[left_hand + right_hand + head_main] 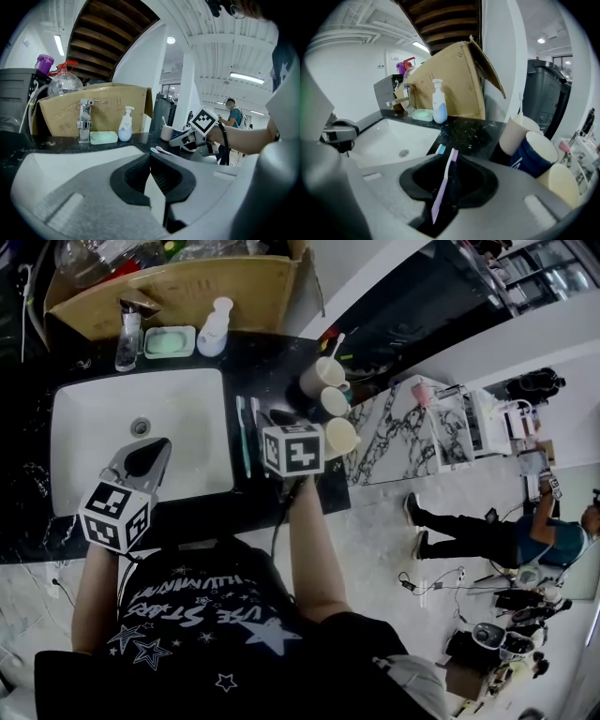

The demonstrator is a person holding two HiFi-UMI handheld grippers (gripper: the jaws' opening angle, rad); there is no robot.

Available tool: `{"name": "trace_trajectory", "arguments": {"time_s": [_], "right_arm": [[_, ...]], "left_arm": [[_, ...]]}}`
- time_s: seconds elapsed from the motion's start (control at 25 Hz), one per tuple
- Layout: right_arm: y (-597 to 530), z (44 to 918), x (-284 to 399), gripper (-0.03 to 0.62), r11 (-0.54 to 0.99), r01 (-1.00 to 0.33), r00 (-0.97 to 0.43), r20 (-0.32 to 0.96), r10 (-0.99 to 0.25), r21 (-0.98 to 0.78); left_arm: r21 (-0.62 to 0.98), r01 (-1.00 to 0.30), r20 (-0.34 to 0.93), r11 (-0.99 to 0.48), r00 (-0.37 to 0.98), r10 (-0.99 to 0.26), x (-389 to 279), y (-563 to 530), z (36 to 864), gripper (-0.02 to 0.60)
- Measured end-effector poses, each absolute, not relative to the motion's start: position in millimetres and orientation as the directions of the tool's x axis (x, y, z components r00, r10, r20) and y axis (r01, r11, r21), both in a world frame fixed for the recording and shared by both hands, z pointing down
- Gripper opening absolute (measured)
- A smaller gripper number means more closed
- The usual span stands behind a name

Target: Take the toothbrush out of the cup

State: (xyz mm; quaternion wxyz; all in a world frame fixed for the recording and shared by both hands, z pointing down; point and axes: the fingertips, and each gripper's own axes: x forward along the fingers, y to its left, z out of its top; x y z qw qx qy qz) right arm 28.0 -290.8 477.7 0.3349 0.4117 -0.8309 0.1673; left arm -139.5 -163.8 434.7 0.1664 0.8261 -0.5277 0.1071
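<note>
A purple toothbrush (443, 187) lies in the gap between the jaws of my right gripper (451, 158), which stand open around it with dark space beside it. That gripper (272, 418) hovers low over the black counter (272, 362), right of the sink. A second toothbrush with a blue tip (439, 149) lies flat on the counter just ahead, the teal brush (242, 432) in the head view. A white cup (519, 137) to the right holds a white toothbrush (520, 101). My left gripper (150, 159) is shut and empty, above the sink basin (94, 418).
A blue cup (536, 152) and a cream cup (560, 185) stand beside the white one. A faucet (129, 324), a green soap dish (170, 340) and a pump bottle (214, 326) line the back edge before a cardboard box (187, 287). A person (487, 535) stands on the floor, right.
</note>
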Motion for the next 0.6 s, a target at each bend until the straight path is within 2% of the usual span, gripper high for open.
{"name": "trace_trajectory", "arguments": {"time_s": [0.36, 0.6], "right_arm": [[-309.3, 388.5, 58.5, 0.104, 0.612, -0.791, -0.518, 0.519, -0.68, 0.012], [-346.8, 362.5, 98.2, 0.104, 0.598, -0.8, -0.51, 0.472, -0.719, 0.046]], "left_arm": [[0.114, -0.93, 0.345, -0.35, 0.368, -0.864, -113.1, -188.0, 421.0, 0.009], [0.1, -0.943, 0.339, -0.316, 0.331, -0.881, -91.2, -202.3, 414.9, 0.009]]}}
